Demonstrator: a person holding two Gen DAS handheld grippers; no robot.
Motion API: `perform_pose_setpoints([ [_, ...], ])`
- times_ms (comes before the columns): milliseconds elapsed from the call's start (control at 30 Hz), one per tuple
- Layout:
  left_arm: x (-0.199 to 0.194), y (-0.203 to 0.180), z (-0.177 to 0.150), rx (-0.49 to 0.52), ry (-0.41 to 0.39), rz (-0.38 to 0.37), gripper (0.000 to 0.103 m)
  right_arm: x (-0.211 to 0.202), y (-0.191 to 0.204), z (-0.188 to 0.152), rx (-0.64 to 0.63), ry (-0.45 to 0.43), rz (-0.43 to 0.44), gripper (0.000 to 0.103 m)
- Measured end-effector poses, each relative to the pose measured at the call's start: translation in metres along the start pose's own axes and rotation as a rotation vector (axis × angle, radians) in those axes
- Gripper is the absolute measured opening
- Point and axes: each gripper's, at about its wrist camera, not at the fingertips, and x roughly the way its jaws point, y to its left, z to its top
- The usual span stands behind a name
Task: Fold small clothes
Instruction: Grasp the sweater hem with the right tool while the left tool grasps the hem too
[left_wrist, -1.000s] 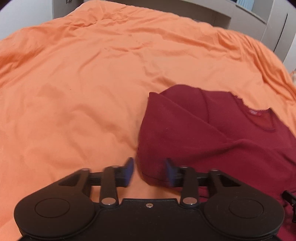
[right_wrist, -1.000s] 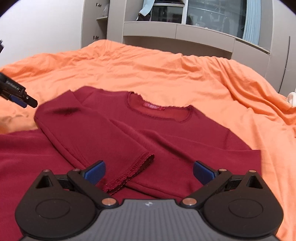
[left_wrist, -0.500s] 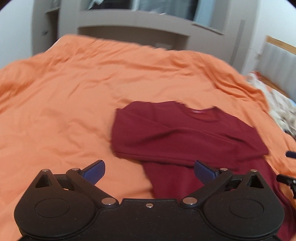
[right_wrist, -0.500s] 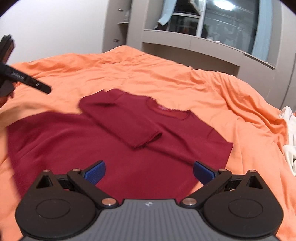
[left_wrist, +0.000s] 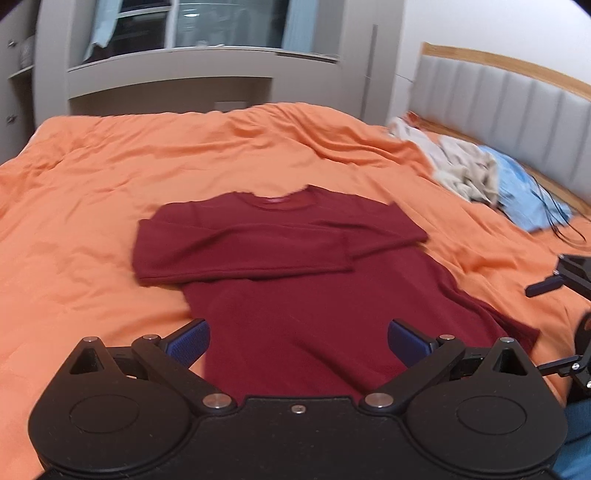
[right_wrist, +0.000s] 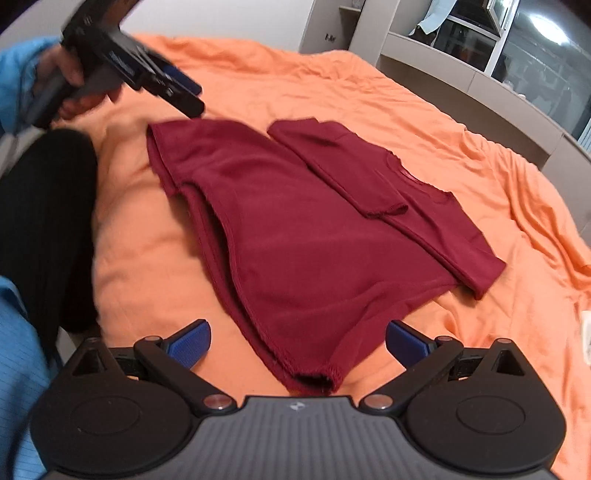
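A dark red long-sleeved top lies flat on the orange bedspread, both sleeves folded across its chest. It also shows in the right wrist view, hem nearest the camera. My left gripper is open and empty, held above the hem end. It shows at the upper left of the right wrist view. My right gripper is open and empty above the hem corner. It shows at the right edge of the left wrist view.
A heap of beige and blue clothes lies by the padded headboard. Grey cabinets stand beyond the bed. The person's black-trousered leg is at the bed's near edge.
The left gripper opened, letting go of the folded sleeve, and both grippers pulled back and up from the top. The right view swung toward the hem.
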Motion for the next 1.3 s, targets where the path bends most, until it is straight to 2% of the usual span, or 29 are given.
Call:
perform_pose_setpoints([
  [233,-0.004,-0.026,-0.016,0.051,0.03,-0.037,0.102,0.012,0.024,-0.008,-0.184,0.066,-0.214,0.103],
  [367,-0.008,-0.037,-0.025,0.092,0.045,-0.038,0.102,0.016,0.042,-0.018,-0.336,0.085,-0.268,0.1],
  [467,-0.009,-0.044,-0.031,0.109,0.051,-0.043,0.102,0.021,0.05,-0.022,-0.377,0.083,-0.261,0.09],
  [533,-0.008,-0.046,-0.033,0.113,0.057,-0.051,0.102,0.024,0.053,-0.023,-0.401,0.074,-0.261,0.074],
  [567,-0.008,-0.048,-0.034,0.114,0.059,-0.055,0.102,0.024,0.054,-0.023,-0.415,0.069,-0.262,0.07],
  [633,-0.006,-0.05,-0.035,0.117,0.068,-0.061,0.102,0.026,0.054,-0.022,-0.429,0.064,-0.251,0.054],
  [700,-0.006,-0.053,-0.036,0.128,0.075,-0.062,0.102,0.025,0.055,-0.022,-0.427,0.052,-0.241,0.044],
  [800,-0.007,-0.059,-0.039,0.158,0.082,-0.062,0.102,0.02,0.053,-0.021,-0.41,0.019,-0.241,0.019],
  [900,-0.005,-0.064,-0.042,0.182,0.092,-0.062,0.102,0.013,0.045,-0.015,-0.362,-0.033,-0.261,0.009],
  [1133,0.008,-0.081,-0.046,0.263,0.101,0.007,0.102,-0.013,0.013,0.005,-0.174,-0.195,-0.349,0.006],
  [1300,0.021,-0.089,-0.043,0.304,0.112,0.094,0.102,-0.028,0.001,0.014,-0.135,-0.273,-0.409,0.005],
])
